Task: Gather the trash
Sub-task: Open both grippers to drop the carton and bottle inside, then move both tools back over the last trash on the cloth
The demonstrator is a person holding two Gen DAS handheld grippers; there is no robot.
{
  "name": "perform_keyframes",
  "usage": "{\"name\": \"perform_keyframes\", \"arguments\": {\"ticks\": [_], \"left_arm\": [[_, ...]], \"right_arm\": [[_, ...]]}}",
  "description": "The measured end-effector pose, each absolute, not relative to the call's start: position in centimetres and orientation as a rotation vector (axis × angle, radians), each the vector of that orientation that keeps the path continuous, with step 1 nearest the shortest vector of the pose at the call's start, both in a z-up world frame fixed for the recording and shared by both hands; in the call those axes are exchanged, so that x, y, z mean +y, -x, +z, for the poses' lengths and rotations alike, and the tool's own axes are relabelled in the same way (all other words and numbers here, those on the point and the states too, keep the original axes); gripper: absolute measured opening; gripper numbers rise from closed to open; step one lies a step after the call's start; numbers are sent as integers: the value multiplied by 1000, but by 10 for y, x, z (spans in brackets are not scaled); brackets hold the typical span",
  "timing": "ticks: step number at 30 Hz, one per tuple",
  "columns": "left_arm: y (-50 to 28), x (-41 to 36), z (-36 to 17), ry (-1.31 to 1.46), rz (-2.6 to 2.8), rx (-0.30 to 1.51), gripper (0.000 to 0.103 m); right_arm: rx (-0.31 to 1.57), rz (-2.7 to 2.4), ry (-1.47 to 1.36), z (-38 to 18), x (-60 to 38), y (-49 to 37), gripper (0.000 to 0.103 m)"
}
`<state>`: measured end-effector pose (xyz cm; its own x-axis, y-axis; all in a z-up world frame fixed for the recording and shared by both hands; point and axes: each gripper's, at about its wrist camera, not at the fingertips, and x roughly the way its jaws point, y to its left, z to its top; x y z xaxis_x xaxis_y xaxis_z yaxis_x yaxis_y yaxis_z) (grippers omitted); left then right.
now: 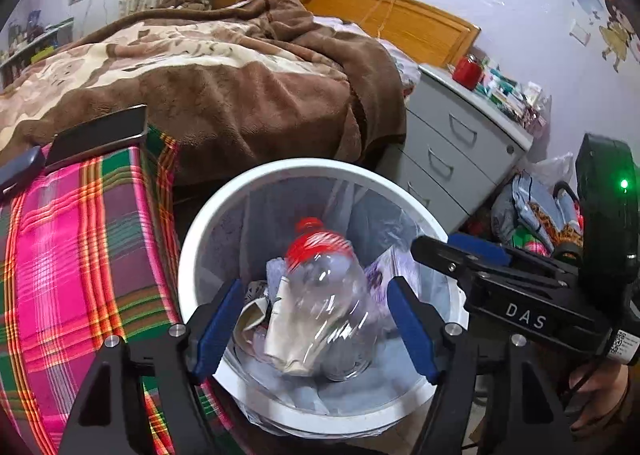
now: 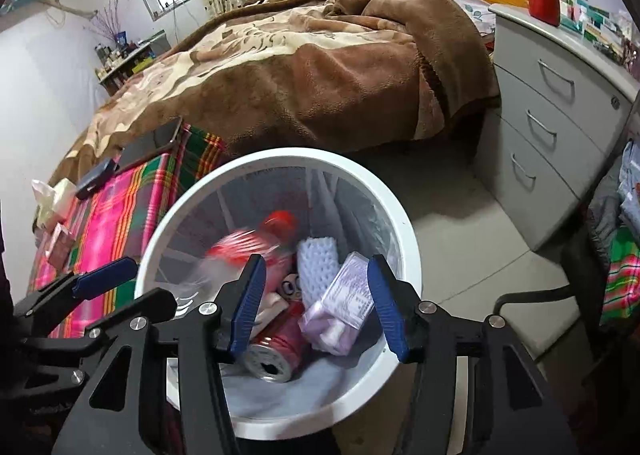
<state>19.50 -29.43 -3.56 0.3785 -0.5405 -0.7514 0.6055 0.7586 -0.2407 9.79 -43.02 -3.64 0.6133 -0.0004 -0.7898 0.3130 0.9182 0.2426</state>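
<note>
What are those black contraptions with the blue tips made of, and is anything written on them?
Each hand-held gripper, left and right, has angular black arms with silver bolts and two ribbed blue pads. From the left view, the right one shows white letters "DAS", a green light and a small QR label.

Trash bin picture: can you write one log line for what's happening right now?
left gripper: open, over bin | right gripper: open, over bin | white bin: plastic bottle, red can, purple packet inside
</note>
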Motion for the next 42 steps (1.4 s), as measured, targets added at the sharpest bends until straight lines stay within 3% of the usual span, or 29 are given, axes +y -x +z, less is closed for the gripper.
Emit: {"name": "perform_keyframes", "arguments": {"ticks": [14, 42], "left_arm": [[-182, -253, -17, -71, -690, 880, 74], [-155, -38, 12, -5, -344, 779, 74]], "right_arm": [[850, -215, -361, -20, -418, -88, 55], [817, 96, -231, -8, -275, -101, 54]]}}
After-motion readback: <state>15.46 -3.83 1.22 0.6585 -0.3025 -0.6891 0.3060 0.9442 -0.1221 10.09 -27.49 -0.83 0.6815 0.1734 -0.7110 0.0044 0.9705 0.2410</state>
